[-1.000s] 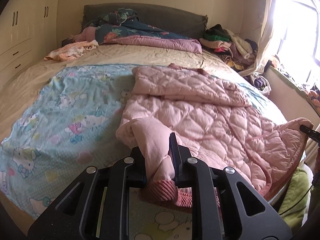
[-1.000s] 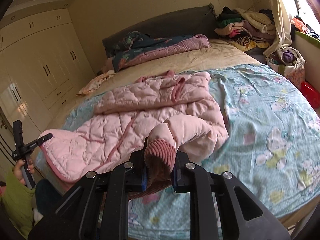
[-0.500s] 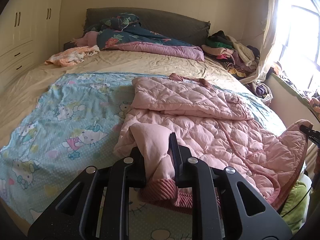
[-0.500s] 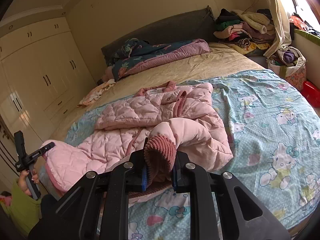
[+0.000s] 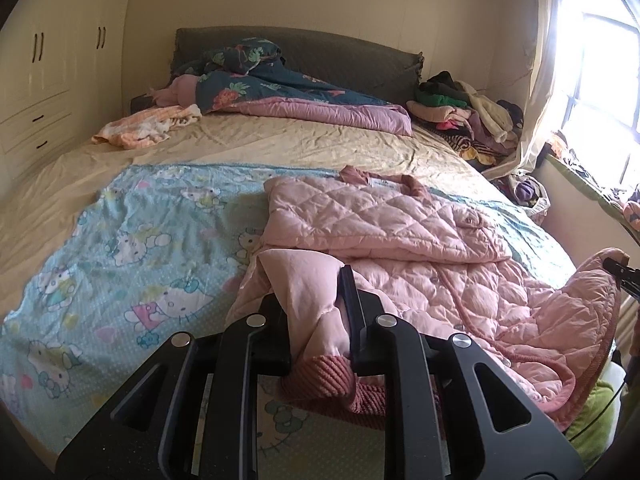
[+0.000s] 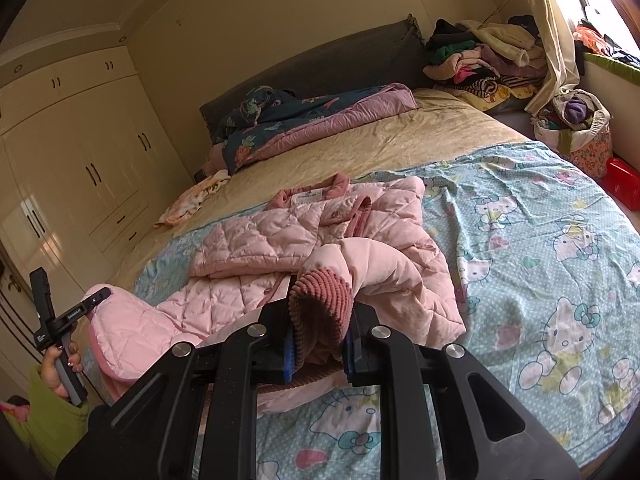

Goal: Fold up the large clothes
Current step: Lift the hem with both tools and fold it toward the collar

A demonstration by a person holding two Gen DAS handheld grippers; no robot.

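On the foot half of the bed, atop a pale blue cartoon-cat blanket [image 6: 560, 248], lies the pink quilted jacket [image 5: 400, 224], the garment being folded. Its upper part, with the collar and label toward the headboard, looks partly doubled over: one quilted panel lies flat across the chest with a clean edge. The lower part is not yet tidy; the hem and one side hang off the near edge of the mattress and bunch loosely.

The left gripper [image 5: 320, 320] is clamped on pale pink sleeve fabric just above a ribbed, darker pink cuff [image 5: 332, 384], which dangles below the jaws. The right gripper [image 6: 320, 320] is pinched closed on the other ribbed cuff [image 6: 320, 300], whose mouth faces the camera, with the puffy sleeve curving away behind it onto the jacket body. In the right wrist view a hand [image 6: 60, 372] holds the left tool's handle at the bed's near corner.

By my reading the fold is at an early to middle stage: both sleeves are in hand and need laying across the body, then the loose hem must be brought up and the whole bundle squared.

Beyond the jacket, a beige sheet [image 5: 280, 144] covers the mattress, a dark floral duvet [image 5: 280, 88] is heaped at the headboard, and a pile of clothes [image 6: 480, 60] sits by the window.
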